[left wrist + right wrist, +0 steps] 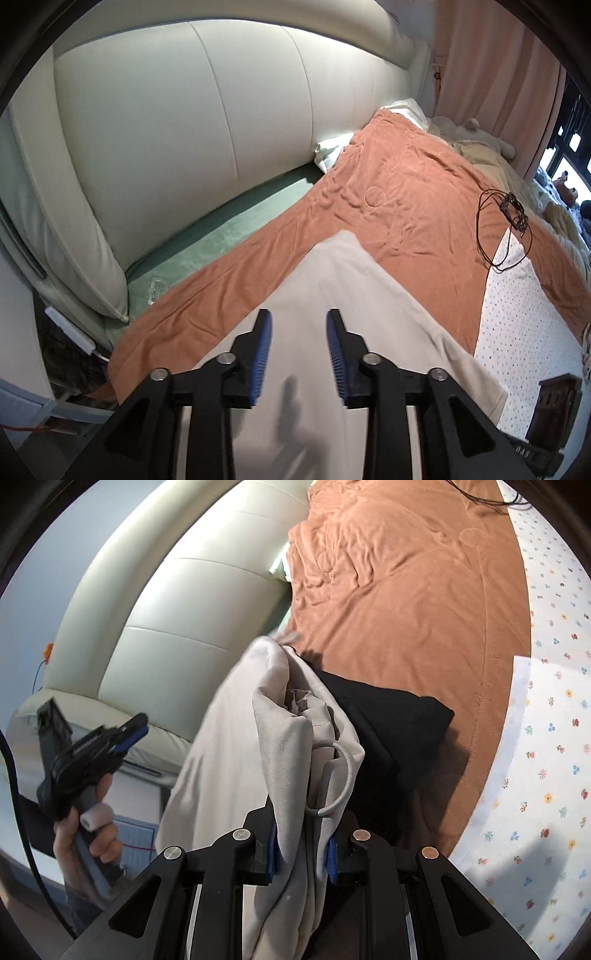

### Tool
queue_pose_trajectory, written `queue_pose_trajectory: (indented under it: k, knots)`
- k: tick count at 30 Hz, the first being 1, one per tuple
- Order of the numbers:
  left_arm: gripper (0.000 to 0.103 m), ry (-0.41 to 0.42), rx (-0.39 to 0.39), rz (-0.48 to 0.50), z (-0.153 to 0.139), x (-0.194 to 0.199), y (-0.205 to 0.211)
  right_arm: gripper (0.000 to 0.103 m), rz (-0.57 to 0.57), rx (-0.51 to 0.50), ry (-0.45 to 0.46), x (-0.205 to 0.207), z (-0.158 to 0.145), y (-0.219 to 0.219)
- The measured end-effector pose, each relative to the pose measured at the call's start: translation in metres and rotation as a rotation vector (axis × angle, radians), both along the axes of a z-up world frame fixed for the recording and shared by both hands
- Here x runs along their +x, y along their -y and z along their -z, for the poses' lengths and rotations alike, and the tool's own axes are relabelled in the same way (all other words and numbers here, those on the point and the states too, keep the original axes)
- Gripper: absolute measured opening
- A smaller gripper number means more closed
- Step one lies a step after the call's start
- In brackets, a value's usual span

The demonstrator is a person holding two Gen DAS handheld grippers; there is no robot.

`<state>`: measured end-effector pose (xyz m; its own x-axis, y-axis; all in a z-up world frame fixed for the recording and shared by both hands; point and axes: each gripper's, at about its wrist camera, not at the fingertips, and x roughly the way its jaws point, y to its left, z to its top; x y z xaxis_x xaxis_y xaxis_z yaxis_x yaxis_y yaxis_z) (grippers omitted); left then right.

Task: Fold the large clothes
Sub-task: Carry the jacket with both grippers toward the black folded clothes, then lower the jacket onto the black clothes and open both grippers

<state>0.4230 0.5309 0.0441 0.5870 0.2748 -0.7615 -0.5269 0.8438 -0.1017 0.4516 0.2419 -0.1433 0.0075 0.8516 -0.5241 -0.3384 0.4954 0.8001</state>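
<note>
A large beige garment lies spread over the orange blanket on the bed. My left gripper hovers over it with its blue pads apart and nothing between them. In the right wrist view my right gripper is shut on a bunched fold of the beige garment, which hangs over the jaws and hides the fingertips. A grey drawstring loop dangles from that fold. A black garment lies just behind it on the blanket. A hand holds the left gripper off to the left.
A cream padded headboard runs along the bed's far side, with a green sheet at its foot. A black cable with a small device lies on the blanket. A flower-dotted sheet covers the right. Stuffed toys sit by a pink curtain.
</note>
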Motion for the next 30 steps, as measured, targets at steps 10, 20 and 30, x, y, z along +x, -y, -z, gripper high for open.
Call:
queue_pose_trajectory:
  k: [10,20,30]
  knots:
    - [0.084,0.148,-0.030,-0.082,0.014,-0.129,0.000,0.032,-0.015,-0.058,0.020,0.003,0.007,-0.006]
    - [0.098,0.182,-0.057,-0.251,0.052,-0.209,-0.007,0.047,0.007,-0.126,0.065,0.000,0.008,0.006]
    - [0.047,0.208,-0.295,-0.280,0.108,-0.206,-0.029,0.022,0.024,-0.065,0.024,0.011,0.021,0.016]
